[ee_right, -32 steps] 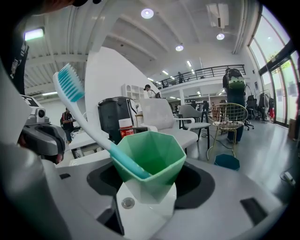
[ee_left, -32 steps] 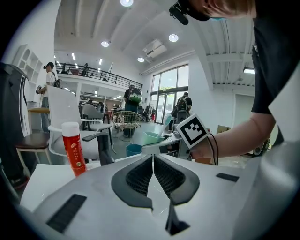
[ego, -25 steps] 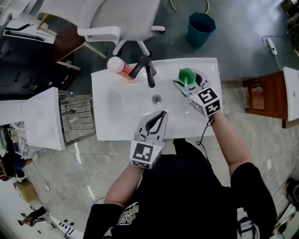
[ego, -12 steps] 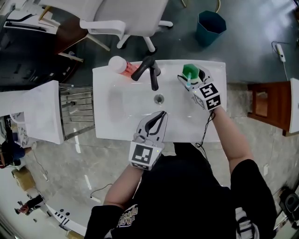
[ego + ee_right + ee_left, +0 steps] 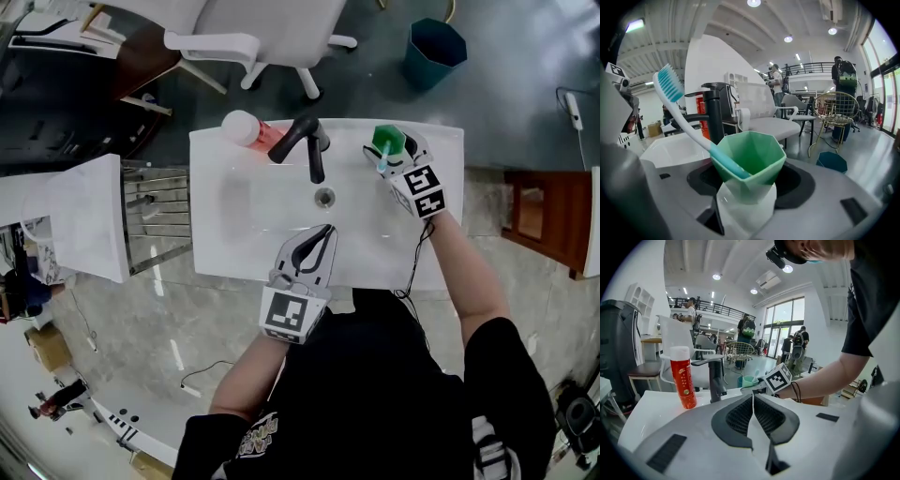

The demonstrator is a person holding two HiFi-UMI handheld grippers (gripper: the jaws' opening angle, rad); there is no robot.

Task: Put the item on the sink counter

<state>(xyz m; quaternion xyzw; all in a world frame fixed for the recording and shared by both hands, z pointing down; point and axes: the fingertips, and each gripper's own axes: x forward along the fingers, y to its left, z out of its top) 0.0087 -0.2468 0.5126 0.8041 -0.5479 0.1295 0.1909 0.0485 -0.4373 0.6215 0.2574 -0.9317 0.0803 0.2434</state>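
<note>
A big open hall with a grey floor surrounds a white sink counter [image 5: 216, 253]. A white office chair [image 5: 253, 33] stands beyond it and a teal bin [image 5: 436, 47] sits far to the right.

At the counter's far left stands a red bottle [image 5: 251, 131] with a white cap, just beside the black faucet [image 5: 307, 150]. The left gripper [image 5: 326, 229] has stayed over the near edge in front of the basin, its jaws pressed together on nothing.

On the right, the right gripper [image 5: 386, 152] clamps the green cup [image 5: 388, 140], whose lower part is white. The cup holds one toothbrush [image 5: 689, 124], leaning out to the left with its bristles up.

Over the last second this gripper has carried the cup further toward the far right corner, right of the faucet. That looks like the chosen spot, so release seems close. Whether the base already touches the counter cannot be told.
</note>
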